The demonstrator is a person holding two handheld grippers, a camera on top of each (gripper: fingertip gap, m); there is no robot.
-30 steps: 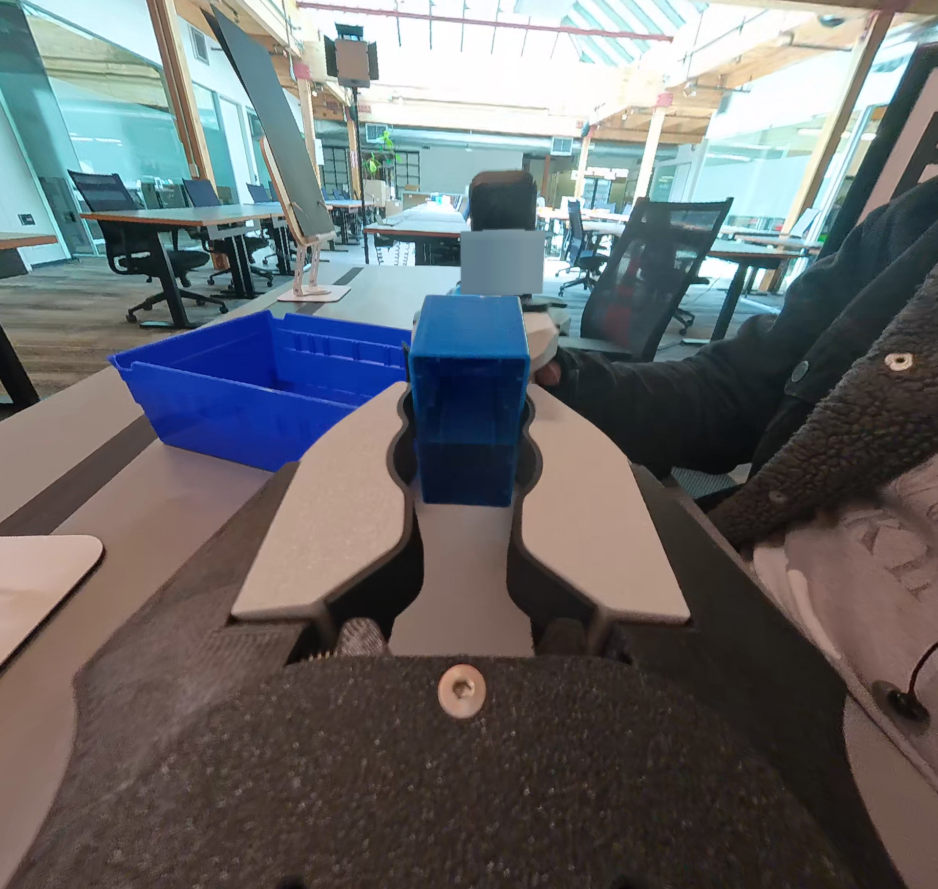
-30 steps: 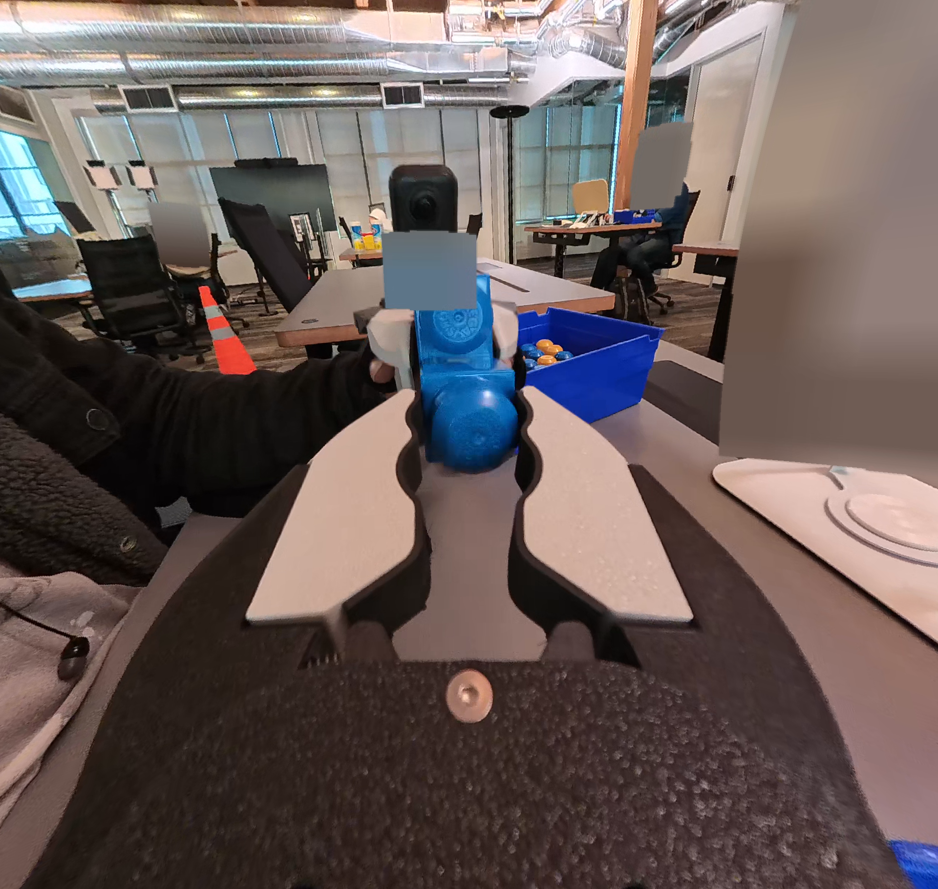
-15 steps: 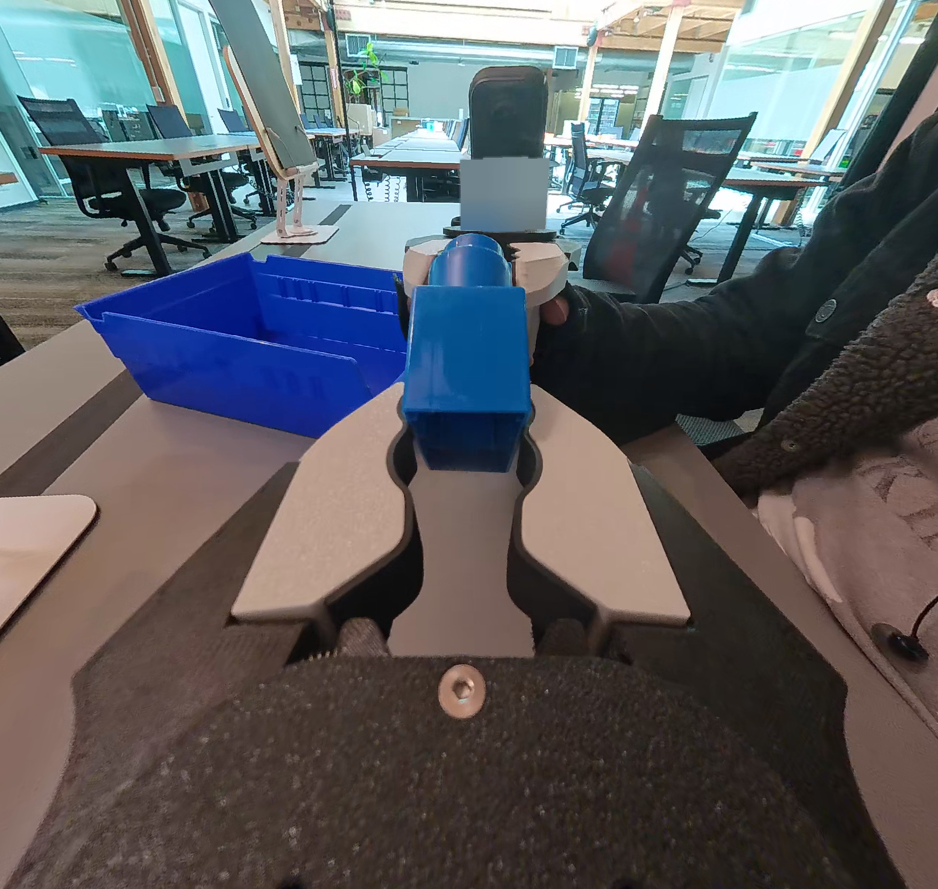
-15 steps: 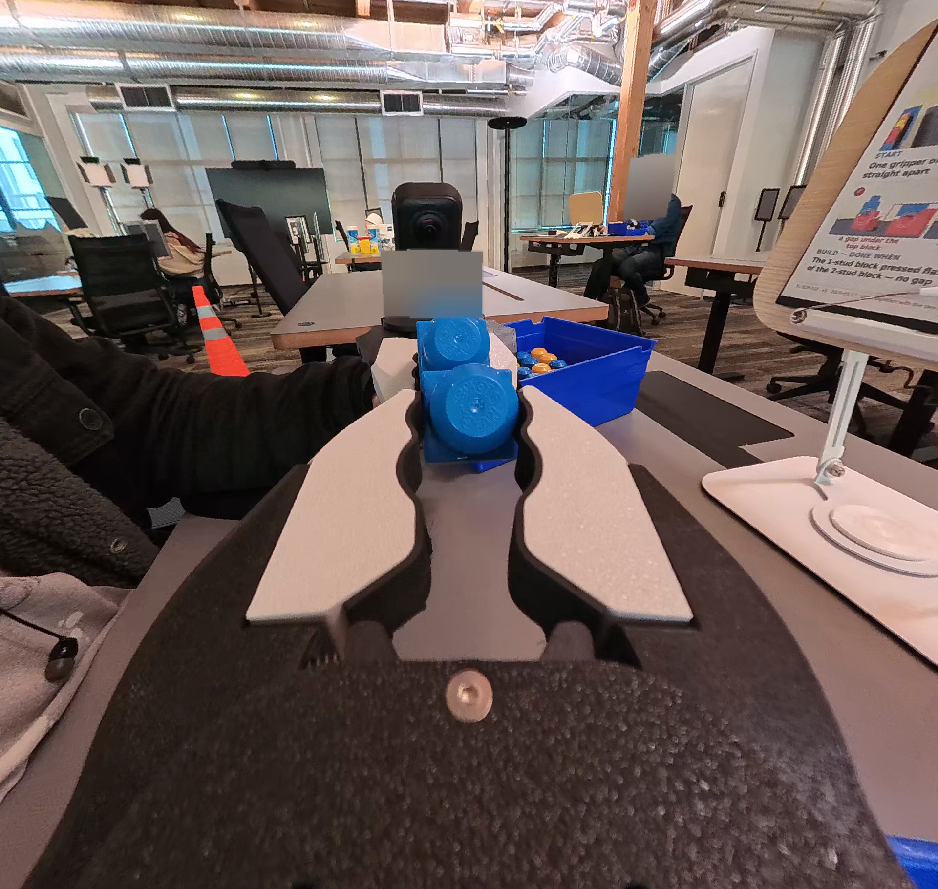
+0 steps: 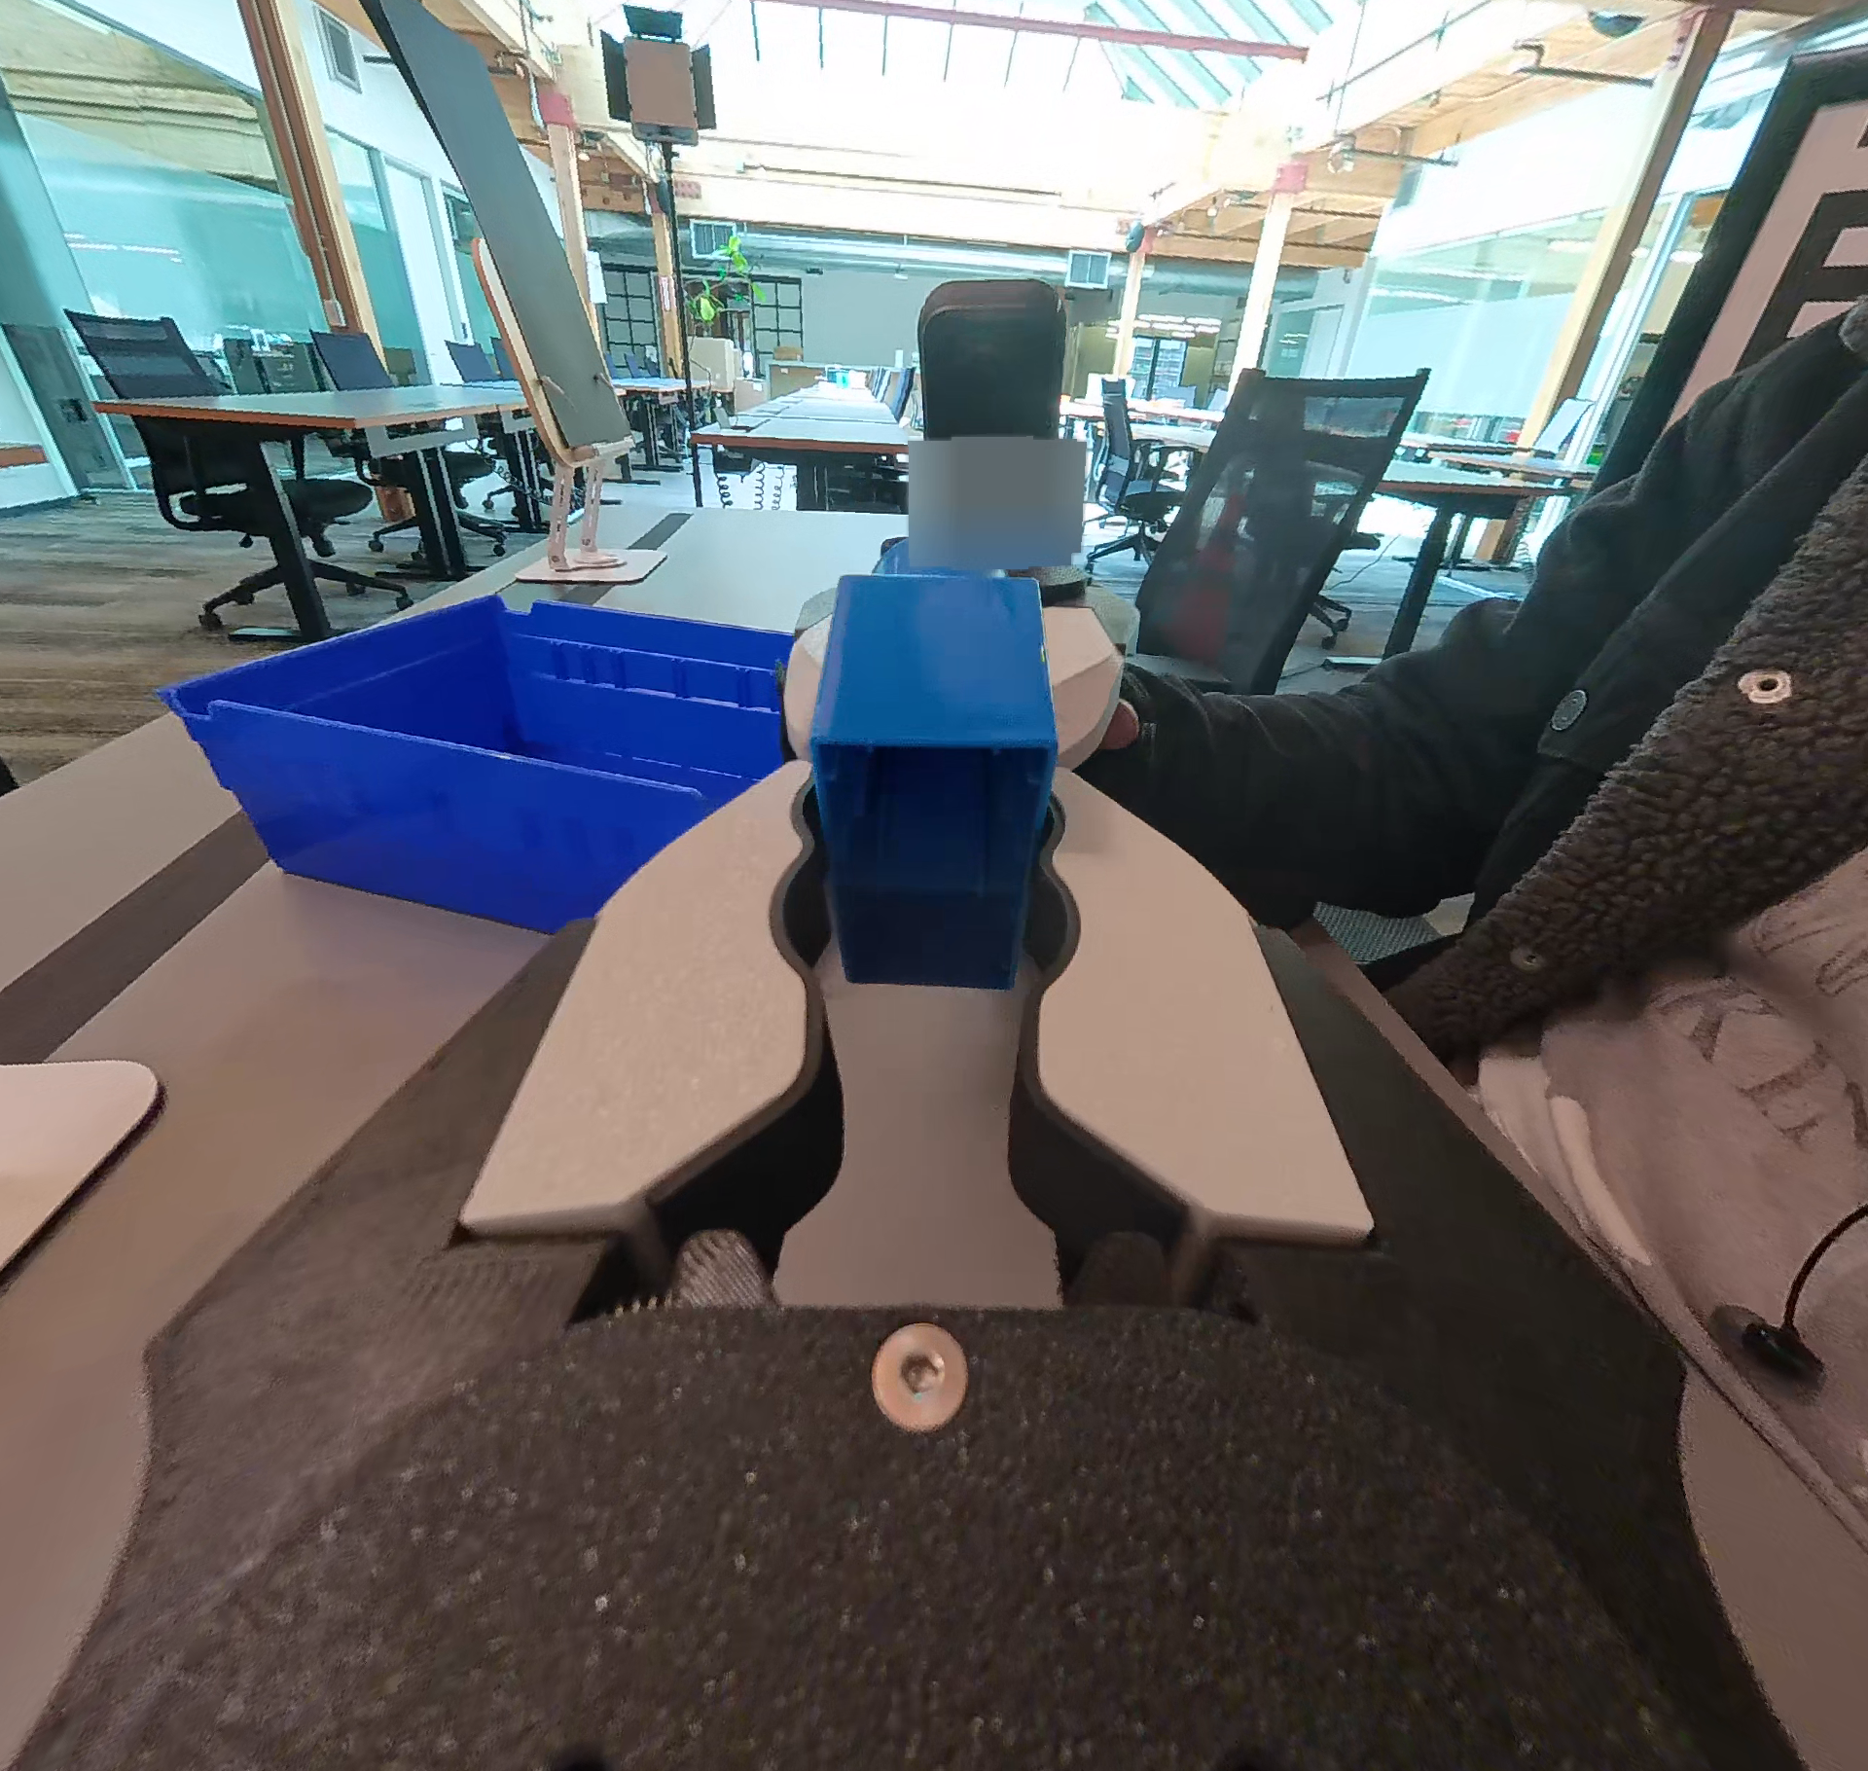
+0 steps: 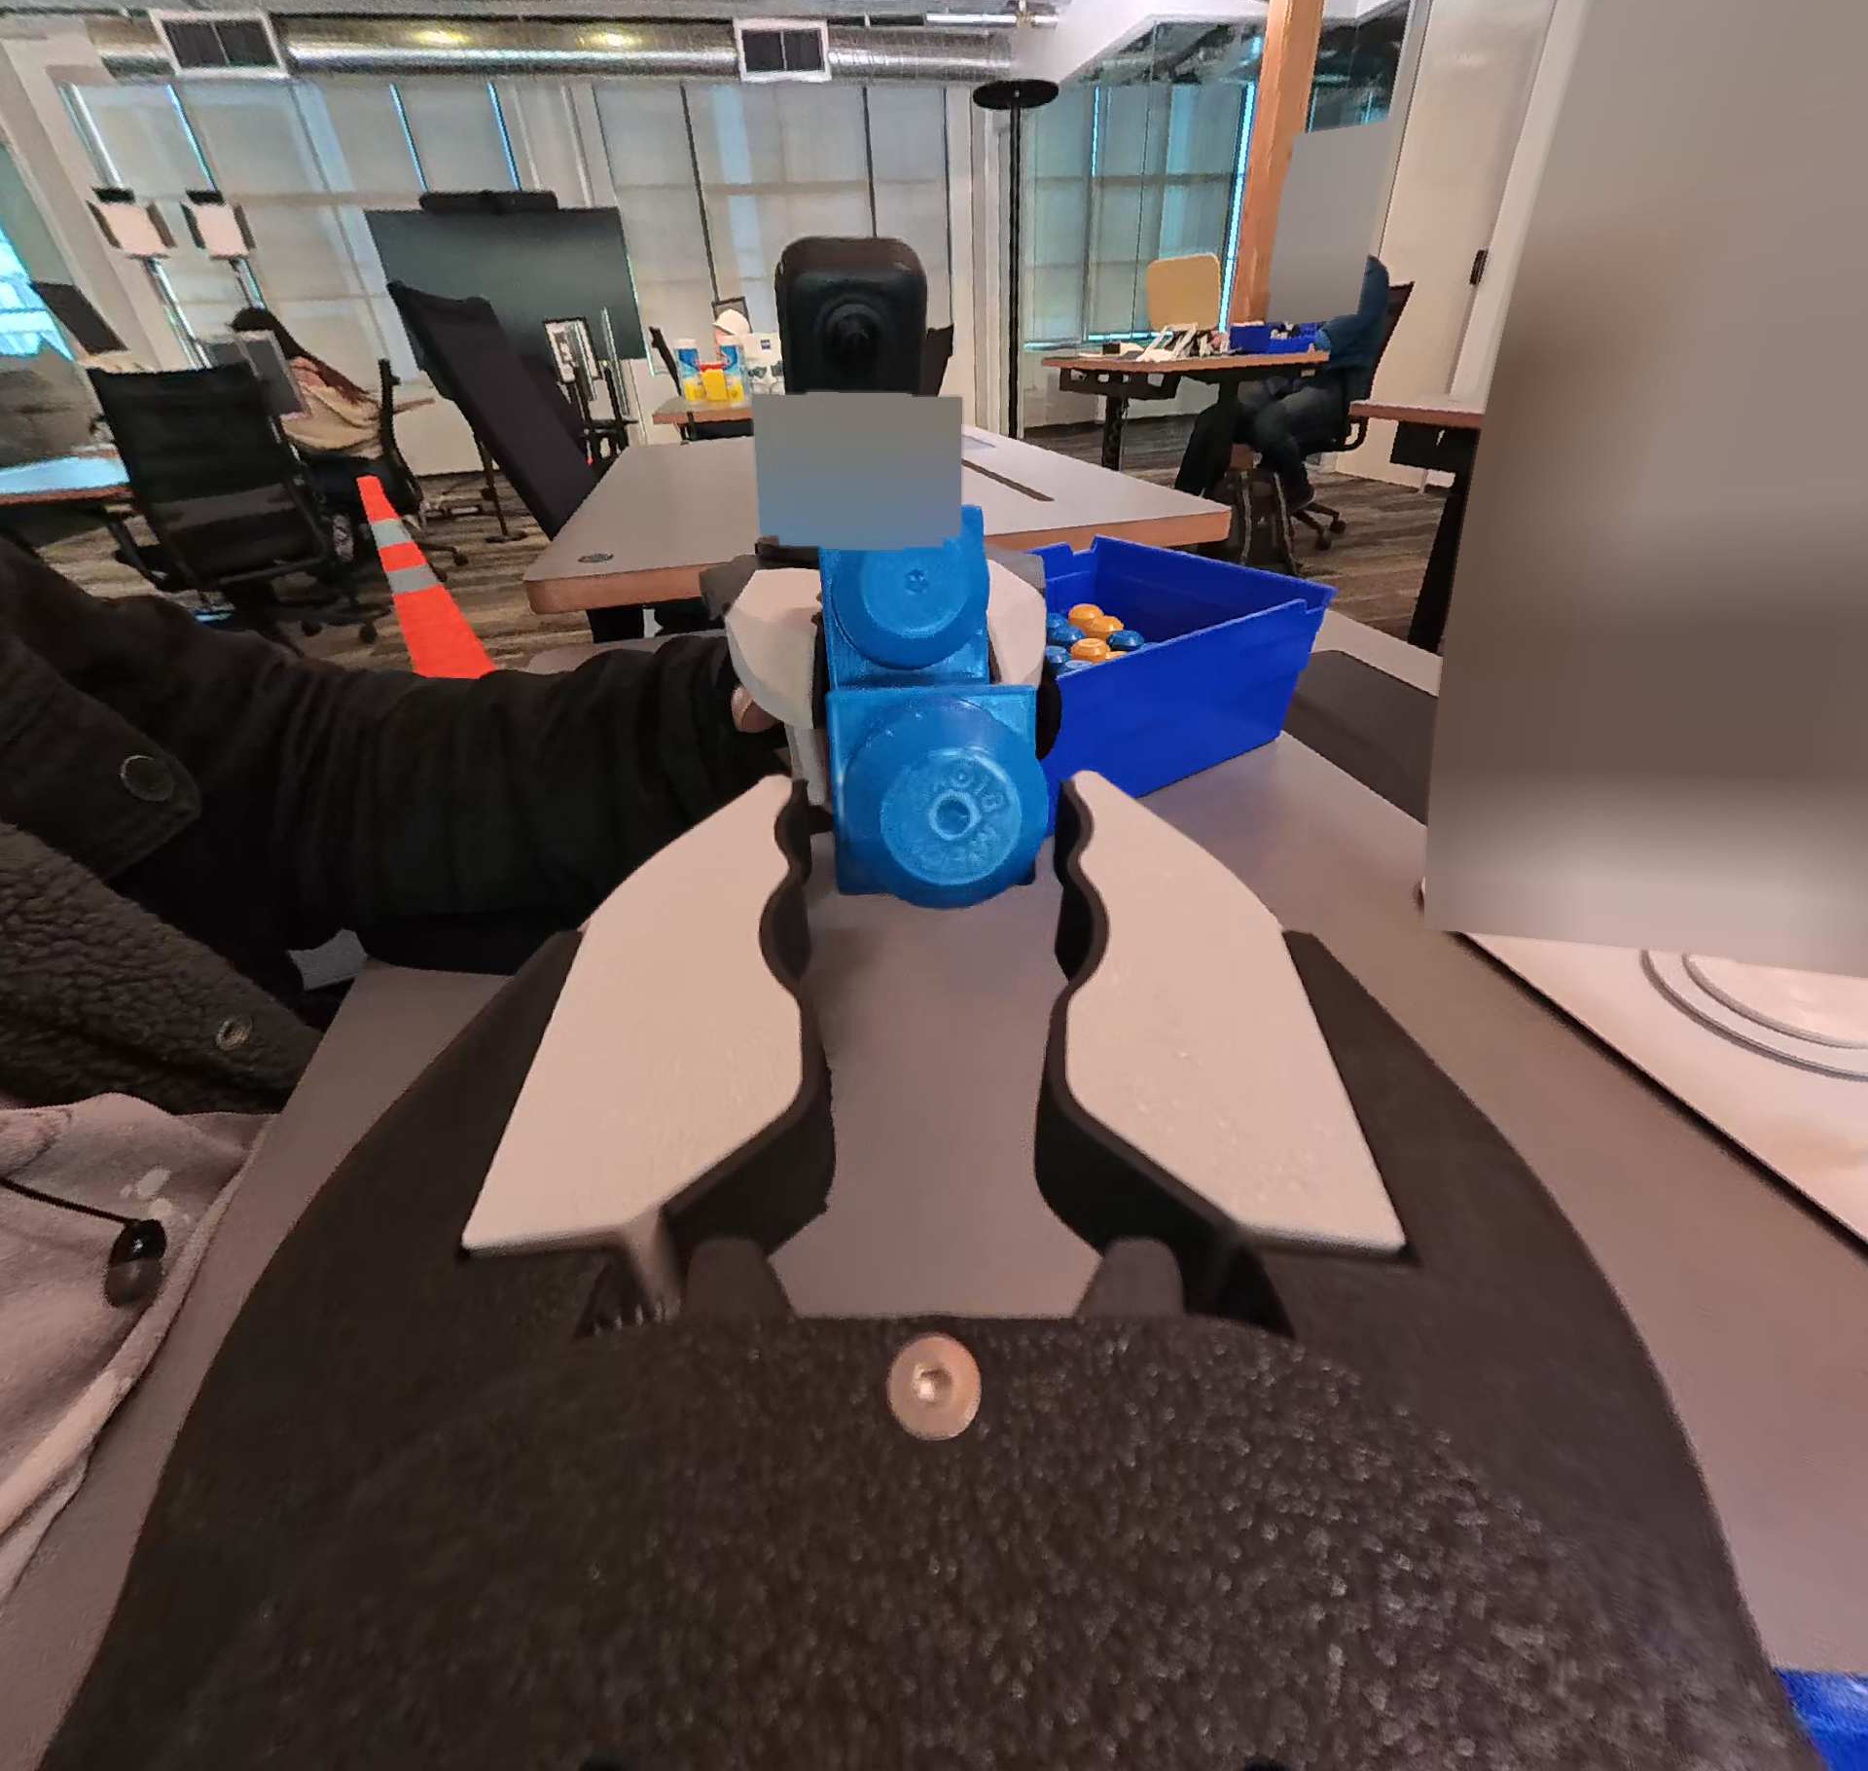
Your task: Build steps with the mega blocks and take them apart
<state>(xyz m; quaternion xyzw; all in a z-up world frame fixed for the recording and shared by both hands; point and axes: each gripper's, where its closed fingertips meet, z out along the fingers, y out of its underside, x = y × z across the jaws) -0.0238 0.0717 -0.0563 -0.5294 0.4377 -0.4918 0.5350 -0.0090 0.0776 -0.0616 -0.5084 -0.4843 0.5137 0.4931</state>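
A blue mega block piece hangs in the air between my two grippers, which face each other. In the left wrist view its hollow underside [image 5: 935,813] faces me, and my left gripper [image 5: 935,873] is shut on it. In the right wrist view its studs face me. A near one-stud block [image 6: 945,813] sits in front of and below a farther stud [image 6: 910,600], like a step. My right gripper [image 6: 930,802] flanks the near block with its jaws slightly apart, a thin gap on each side. The left gripper's white fingers [image 6: 773,651] grip the far part.
A blue bin [image 5: 455,782] stands on the grey table; in the right wrist view this bin [image 6: 1193,711] holds blue and orange blocks. A white stand base [image 6: 1718,1025] lies to the right. A person's dark sleeve [image 6: 354,772] reaches across. Office desks and chairs stand behind. The tips of both grippers are at nearly the same place.
Both grippers tipped down with the blocks half a second ago and have come back up. The right gripper's jaws have widened a little around the near block.
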